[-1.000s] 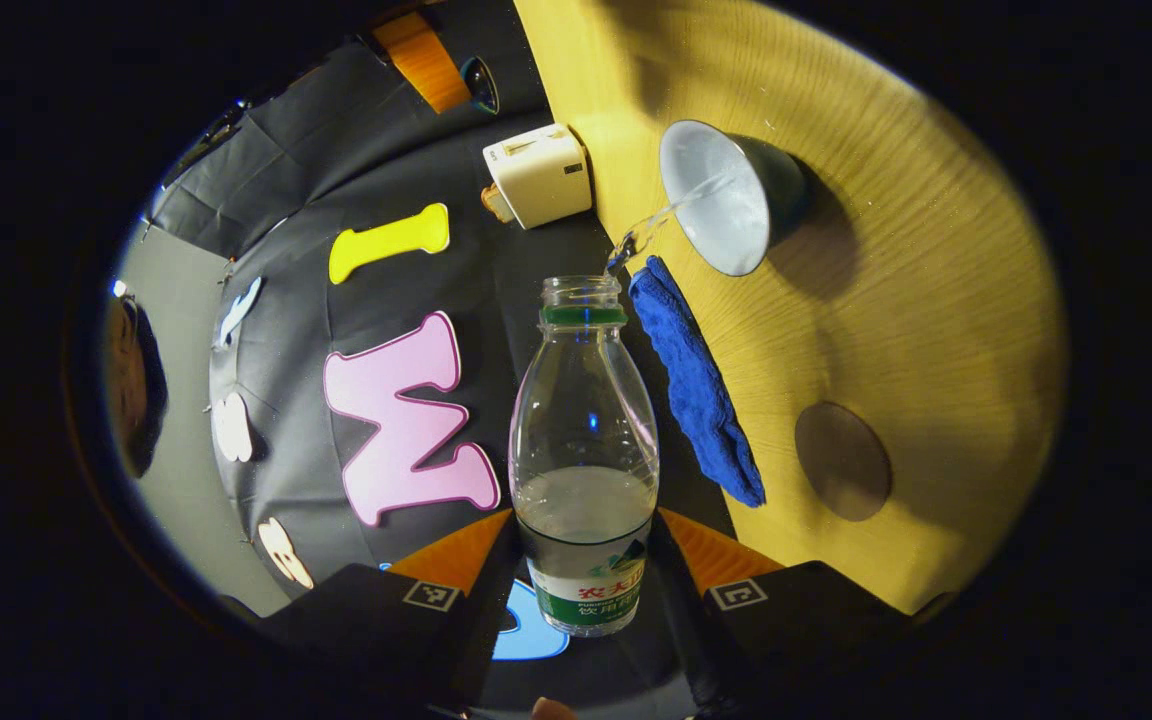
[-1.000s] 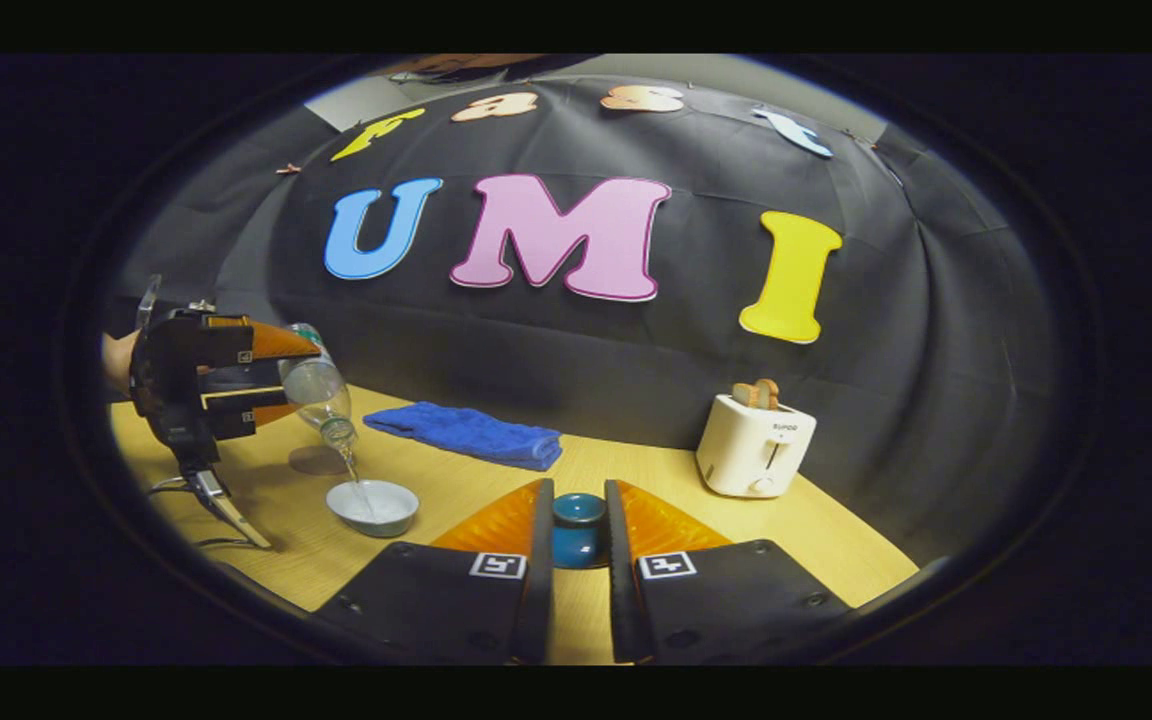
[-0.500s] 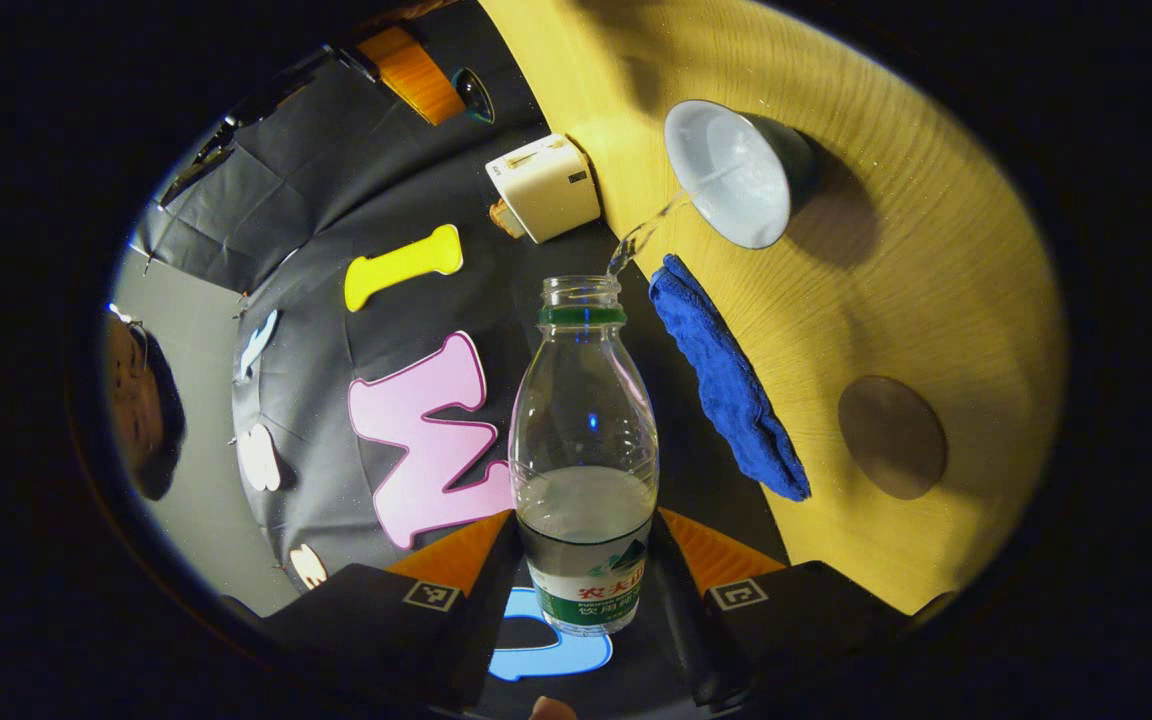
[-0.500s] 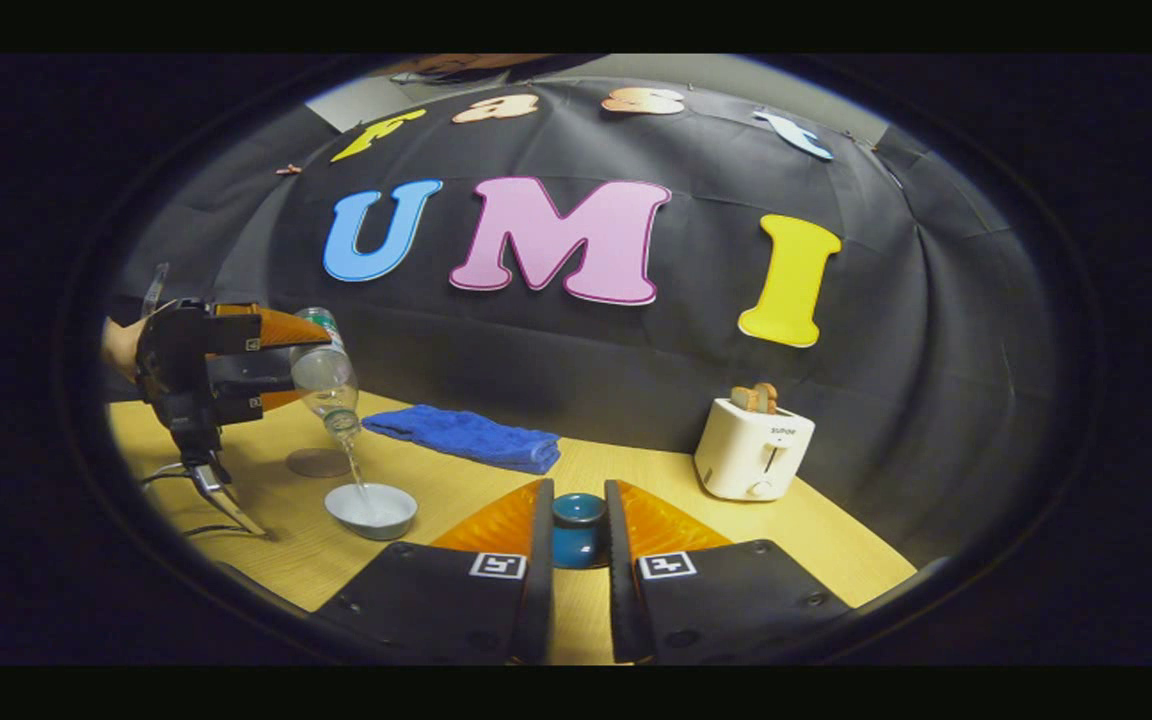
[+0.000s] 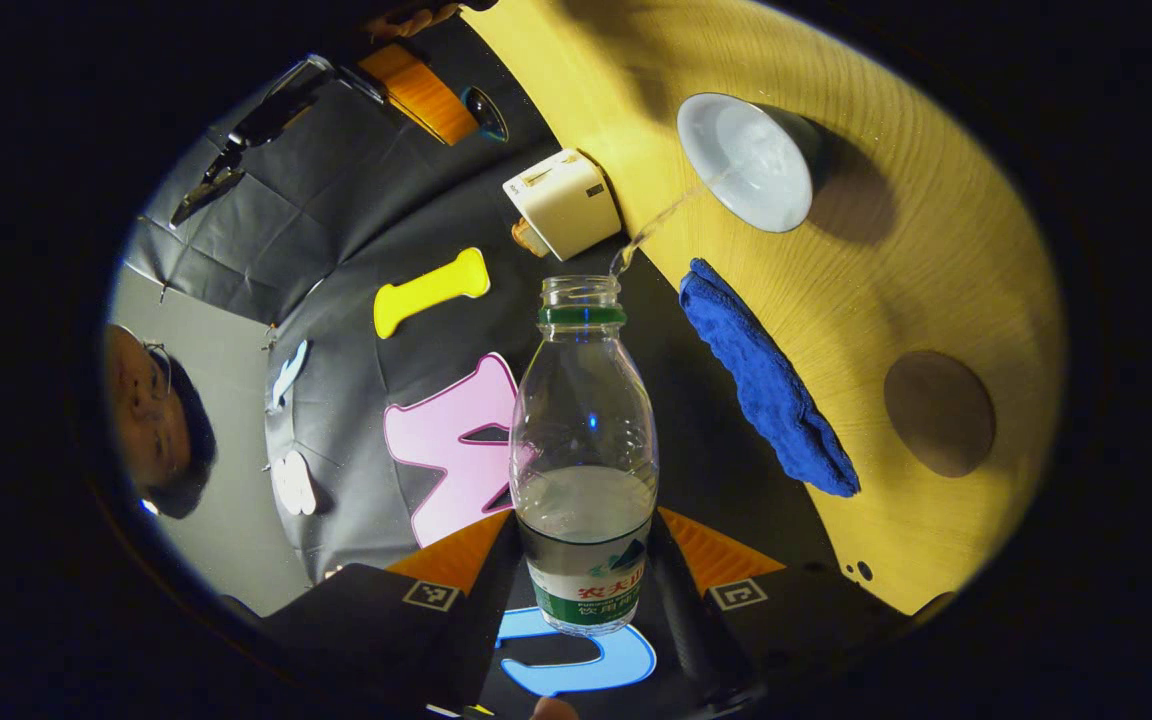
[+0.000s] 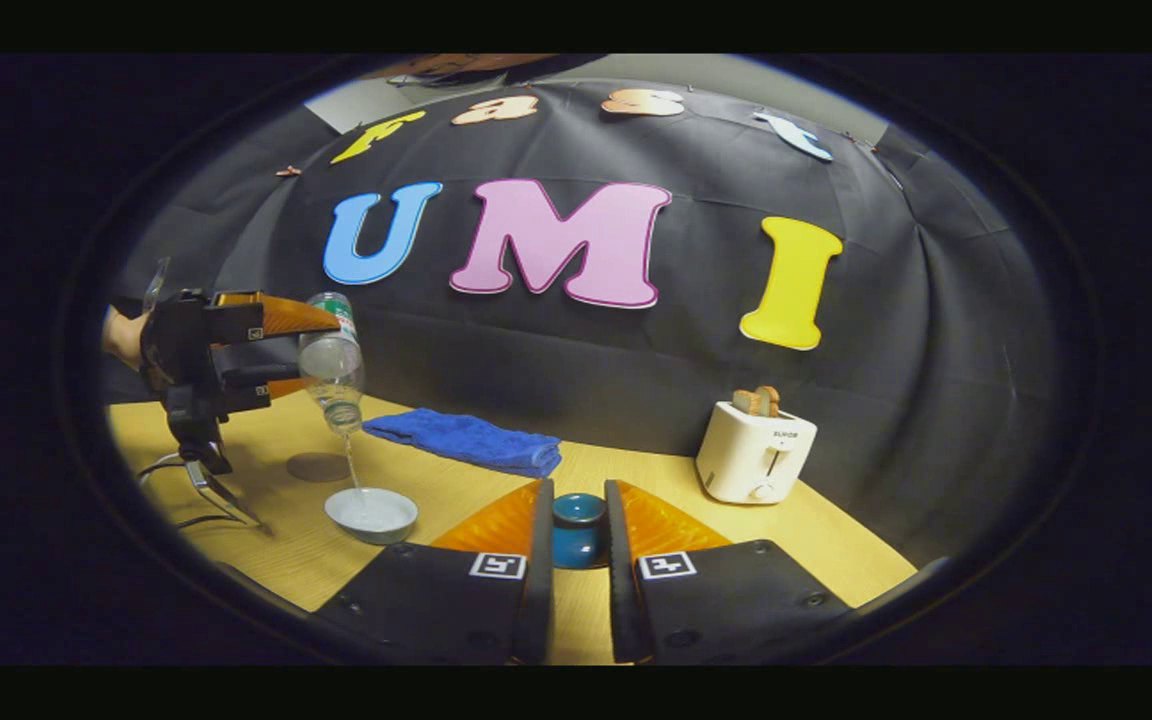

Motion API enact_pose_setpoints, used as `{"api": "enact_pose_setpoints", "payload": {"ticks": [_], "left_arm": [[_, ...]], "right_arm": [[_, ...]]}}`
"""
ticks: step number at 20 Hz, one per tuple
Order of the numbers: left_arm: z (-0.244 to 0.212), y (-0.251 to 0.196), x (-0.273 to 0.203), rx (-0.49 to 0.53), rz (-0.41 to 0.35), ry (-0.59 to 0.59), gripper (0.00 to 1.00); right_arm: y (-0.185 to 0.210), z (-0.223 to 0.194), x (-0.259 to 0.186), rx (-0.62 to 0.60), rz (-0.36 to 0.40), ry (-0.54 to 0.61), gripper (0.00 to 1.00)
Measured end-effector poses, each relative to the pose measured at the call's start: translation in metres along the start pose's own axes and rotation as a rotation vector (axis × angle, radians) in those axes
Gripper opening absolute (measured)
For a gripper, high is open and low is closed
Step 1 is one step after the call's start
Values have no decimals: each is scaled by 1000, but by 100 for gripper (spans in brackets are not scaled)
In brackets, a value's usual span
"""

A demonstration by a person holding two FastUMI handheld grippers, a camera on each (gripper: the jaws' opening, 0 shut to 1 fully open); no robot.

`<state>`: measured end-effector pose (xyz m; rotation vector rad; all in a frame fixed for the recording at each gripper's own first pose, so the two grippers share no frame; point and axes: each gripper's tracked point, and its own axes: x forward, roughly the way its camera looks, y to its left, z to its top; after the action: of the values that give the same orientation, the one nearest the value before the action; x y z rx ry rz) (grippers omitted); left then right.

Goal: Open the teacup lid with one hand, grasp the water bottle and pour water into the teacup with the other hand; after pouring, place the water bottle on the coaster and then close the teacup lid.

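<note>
Fingers [image 6: 626, 540] pinch the teacup lid [image 6: 578, 528]; left gripper view reveals a person.

The water bottle [image 5: 584, 455] is showing clear, glossy plastic with a smooth printed paper-like label band. The teacup [image 5: 748, 160] is looking like smooth glazed ceramic, pale inside. The teacup lid [image 6: 578, 527] is gleaming with a glossy glaze. The table [image 5: 896, 250] is showing a matt wood-grain surface. The towel [image 5: 766, 380] is looking like soft, nubby cloth. The coaster [image 5: 939, 412] is appearing matt and flat; its material is unclear. The toaster [image 6: 756, 456] is showing smooth plastic with a slight sheen.
</note>
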<state>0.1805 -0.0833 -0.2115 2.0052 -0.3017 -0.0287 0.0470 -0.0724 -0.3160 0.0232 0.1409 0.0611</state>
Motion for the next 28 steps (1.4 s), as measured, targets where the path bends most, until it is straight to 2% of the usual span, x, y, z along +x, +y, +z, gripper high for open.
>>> {"api": "enact_pose_setpoints", "payload": {"ticks": [15, 16, 17, 19, 21, 22, 23, 24, 25, 28], "left_arm": [[-2, 17, 10, 102, 57, -80, 75], [-3, 16, 10, 105, 56, -78, 75], [-4, 17, 9, 111, 59, -79, 75], [-4, 19, 8, 108, 61, -76, 75], [-4, 19, 8, 105, 60, -72, 75], [-4, 18, 8, 102, 58, -68, 75], [-6, 17, 7, 88, 53, -59, 75], [-10, 14, 7, 49, 44, -43, 75], [-12, 10, 8, -14, 19, -24, 75], [-20, 8, 2, -312, -35, 18, 75]], "right_arm": [[-4, 1, 0, 8, -10, -14, 22], [-5, 0, -1, 7, -13, -13, 26], [-5, 2, -2, 7, -14, -15, 22], [-6, 3, -2, 8, -15, -18, 22], [-5, 2, -2, 8, -14, -17, 31], [-5, 2, -2, 7, -14, -16, 26], [-4, 3, -2, 8, -13, -16, 26], [-4, 2, -3, 11, -13, -17, 22], [-3, 2, -3, 15, -12, -17, 22], [0, 1, -3, 16, -7, -15, 26]]}}
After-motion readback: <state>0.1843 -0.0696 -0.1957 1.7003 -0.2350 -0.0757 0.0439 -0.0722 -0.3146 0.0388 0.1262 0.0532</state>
